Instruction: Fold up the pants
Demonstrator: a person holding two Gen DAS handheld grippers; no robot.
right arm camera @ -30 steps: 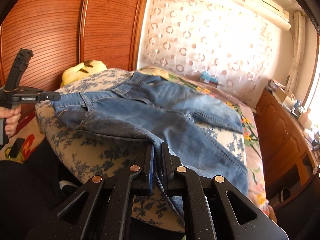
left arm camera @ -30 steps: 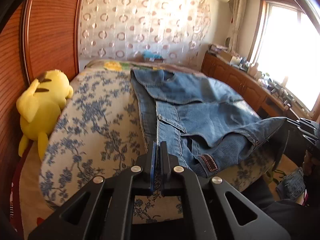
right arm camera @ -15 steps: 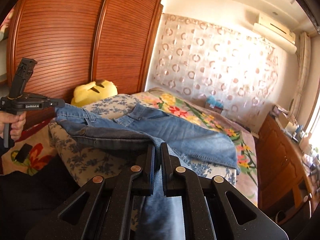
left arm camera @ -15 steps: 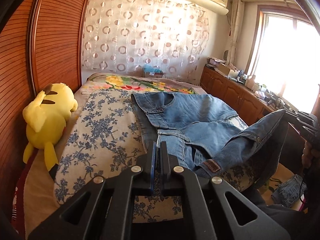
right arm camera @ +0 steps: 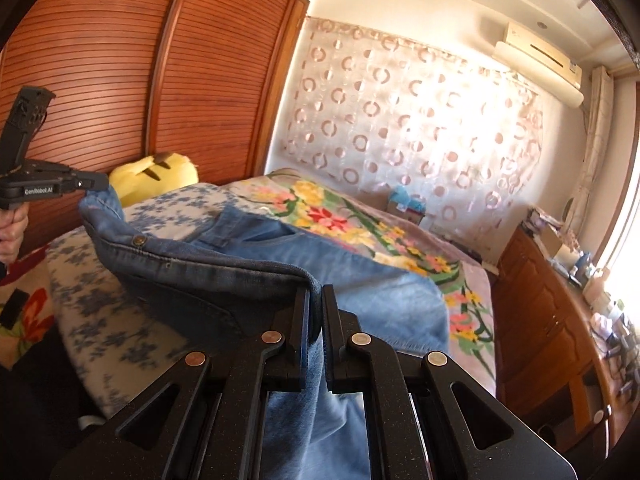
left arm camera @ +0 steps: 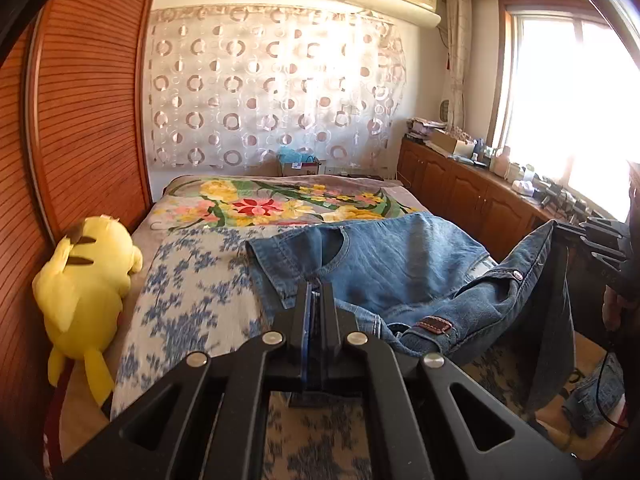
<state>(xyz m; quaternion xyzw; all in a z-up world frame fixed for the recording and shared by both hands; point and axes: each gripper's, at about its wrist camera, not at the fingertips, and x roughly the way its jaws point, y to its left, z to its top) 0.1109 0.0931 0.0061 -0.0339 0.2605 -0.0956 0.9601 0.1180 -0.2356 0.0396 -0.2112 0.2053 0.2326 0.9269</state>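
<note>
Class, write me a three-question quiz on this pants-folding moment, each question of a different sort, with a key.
1. True or false: the right gripper is shut on the jeans.
2. Which toy lies beside the wardrobe? A) brown bear B) yellow plush C) red car
3. Fill in: the waistband hangs between the right gripper and the ____ gripper.

Key: 1 true; 2 B; 3 left.

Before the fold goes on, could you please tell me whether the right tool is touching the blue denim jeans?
Touching: the right wrist view shows the right tool clamped on the blue denim jeans waistband.
</note>
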